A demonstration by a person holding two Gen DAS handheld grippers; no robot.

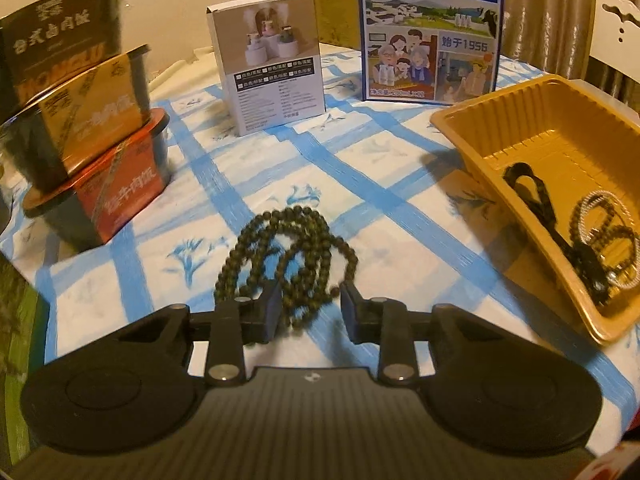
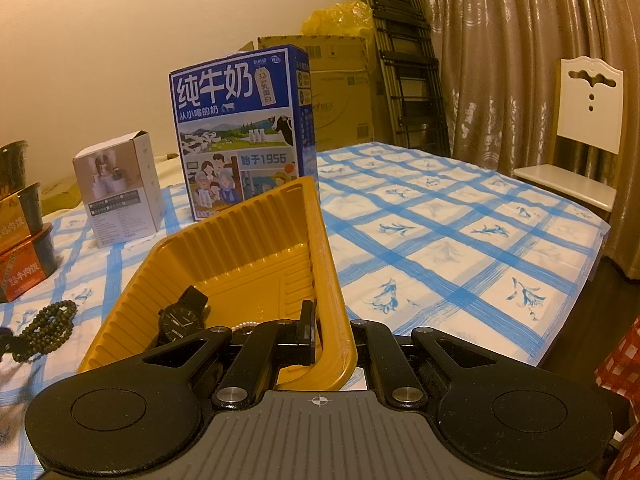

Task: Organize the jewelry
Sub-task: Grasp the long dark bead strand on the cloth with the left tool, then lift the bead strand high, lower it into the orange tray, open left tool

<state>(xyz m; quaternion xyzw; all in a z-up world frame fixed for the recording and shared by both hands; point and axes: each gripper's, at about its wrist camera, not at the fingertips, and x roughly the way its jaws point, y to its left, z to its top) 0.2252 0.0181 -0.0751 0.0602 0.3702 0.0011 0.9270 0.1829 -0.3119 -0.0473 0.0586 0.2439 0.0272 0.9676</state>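
Blue-checked desk (image 1: 360,168). Left tongs (image 1: 310,308) part-open, straddling near end of bead necklace (image 1: 288,252), pads not pressing; beads heap directly ahead. Right tongs (image 2: 332,336) clamped on yellow tray (image 2: 240,240) rim, tray to necklace's right.

Left tool (image 1: 307,306) sits low over a coiled string of dark green beads (image 1: 286,254) on the blue-checked bench cloth (image 1: 360,184), jaws partly apart around a few strands; yellow ribbed plastic tray (image 1: 472,136) off to the right.
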